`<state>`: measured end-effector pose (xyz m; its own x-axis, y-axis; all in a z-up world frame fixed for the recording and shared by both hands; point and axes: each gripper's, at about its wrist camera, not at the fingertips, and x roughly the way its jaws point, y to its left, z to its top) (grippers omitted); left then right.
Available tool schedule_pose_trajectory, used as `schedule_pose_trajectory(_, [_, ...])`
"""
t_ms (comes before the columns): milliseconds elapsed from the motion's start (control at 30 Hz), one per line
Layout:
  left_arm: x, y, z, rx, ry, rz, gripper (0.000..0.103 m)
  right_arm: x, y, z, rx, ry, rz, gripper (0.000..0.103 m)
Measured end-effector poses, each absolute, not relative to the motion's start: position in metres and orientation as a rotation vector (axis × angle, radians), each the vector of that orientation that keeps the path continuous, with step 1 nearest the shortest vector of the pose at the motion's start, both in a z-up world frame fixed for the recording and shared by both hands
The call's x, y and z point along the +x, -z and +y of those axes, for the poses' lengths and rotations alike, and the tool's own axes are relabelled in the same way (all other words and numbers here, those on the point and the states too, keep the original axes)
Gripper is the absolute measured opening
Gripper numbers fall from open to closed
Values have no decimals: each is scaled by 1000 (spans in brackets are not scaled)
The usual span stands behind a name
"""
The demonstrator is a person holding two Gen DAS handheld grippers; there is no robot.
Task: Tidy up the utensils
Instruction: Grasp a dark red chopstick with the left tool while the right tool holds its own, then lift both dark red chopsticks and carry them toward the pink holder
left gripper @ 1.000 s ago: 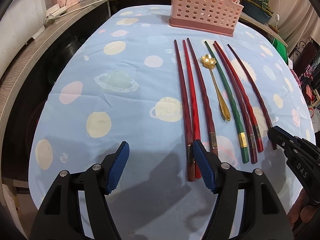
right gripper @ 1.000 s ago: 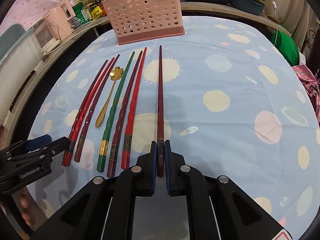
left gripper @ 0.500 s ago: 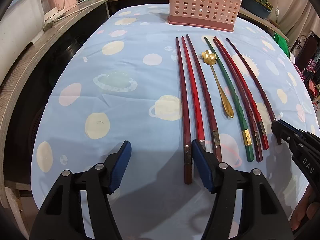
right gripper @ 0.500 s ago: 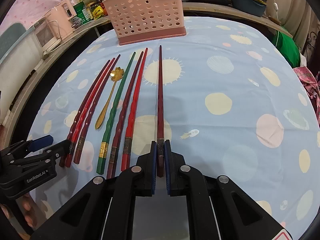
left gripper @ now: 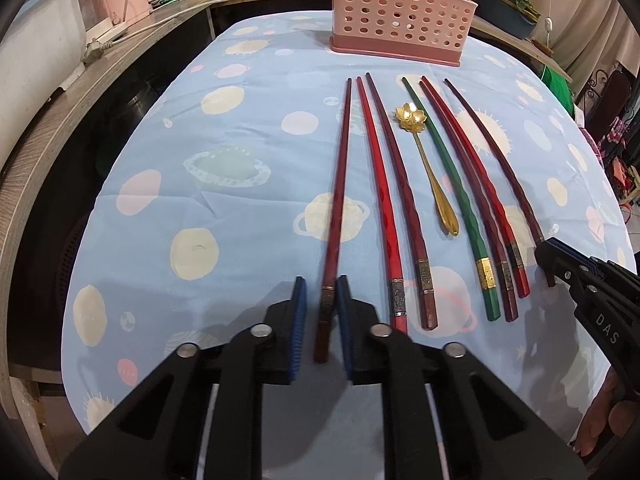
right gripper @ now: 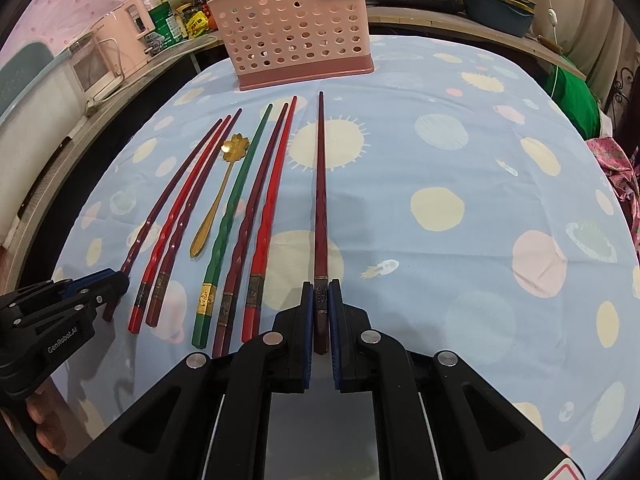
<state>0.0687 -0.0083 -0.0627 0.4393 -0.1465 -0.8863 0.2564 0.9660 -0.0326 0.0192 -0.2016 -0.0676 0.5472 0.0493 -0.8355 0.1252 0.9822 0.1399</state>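
With the right tongs clenched on one dark chopstick and the left tongs closing around another, seemingly not yet fully pinched, both should be lifted level toward the pink holder.

Both cameras ride low over the near edge of the table, each looking forward and steeply down along its own black fingers toward the pink perforated utensil basket at the far end. The left view sits close above the leftmost dark red chopstick, the right view close above the rightmost one. They share the blue planet-print tablecloth, the row of chopsticks, the gold spoon, and each catches the other gripper at its edge.
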Motion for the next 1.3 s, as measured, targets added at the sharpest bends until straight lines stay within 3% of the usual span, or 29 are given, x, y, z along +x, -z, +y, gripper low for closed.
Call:
schedule_pose_trajectory(667, [68, 52, -7, 88, 269, 1091, 7, 19, 52, -208, 210, 45, 960, 7])
schedule_pose_trajectory(1300, [88, -30, 7, -22, 278, 941, 7, 28, -19, -230, 234, 46, 794, 7])
